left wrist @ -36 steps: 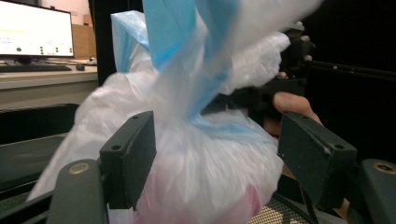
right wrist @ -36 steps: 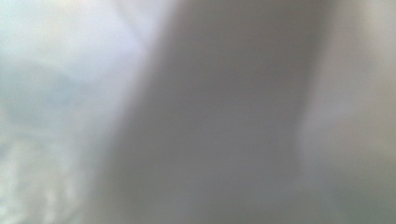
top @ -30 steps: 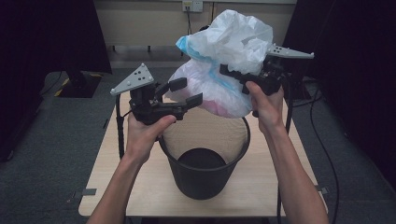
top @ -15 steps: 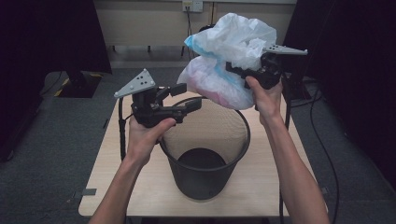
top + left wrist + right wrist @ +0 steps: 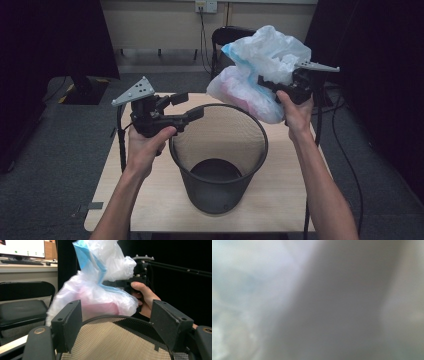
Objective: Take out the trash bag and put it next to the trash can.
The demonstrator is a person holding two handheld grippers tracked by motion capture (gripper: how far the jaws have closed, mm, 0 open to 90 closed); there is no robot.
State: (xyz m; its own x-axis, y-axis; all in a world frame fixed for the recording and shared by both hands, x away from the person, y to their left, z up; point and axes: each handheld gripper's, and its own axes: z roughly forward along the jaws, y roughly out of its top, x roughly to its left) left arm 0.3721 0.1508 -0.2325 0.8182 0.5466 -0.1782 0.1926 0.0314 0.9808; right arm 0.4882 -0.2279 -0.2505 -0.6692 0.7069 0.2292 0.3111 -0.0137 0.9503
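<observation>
So the bag [image 5: 262,70] is up in the air at about 1 o'clock off the bin [image 5: 218,155], its pink-ish belly hanging right by the far rim, not in yet. My right gripper [image 5: 272,86] is pinching the bag around its scrunched middle, jaws pressed nearly together on the plastic. My left gripper [image 5: 192,105] sits at the bin's 10 o'clock with jaws spread, one either side of the rim, not squeezing it.

What worries me: the bag is wider than it looks and floppy, so it could catch on the rim and tip the bin, since nothing's really clamping it on the table [image 5: 295,200].

Both forearms reach forward from 6 o'clock, left wrist level, right hand raised higher
</observation>
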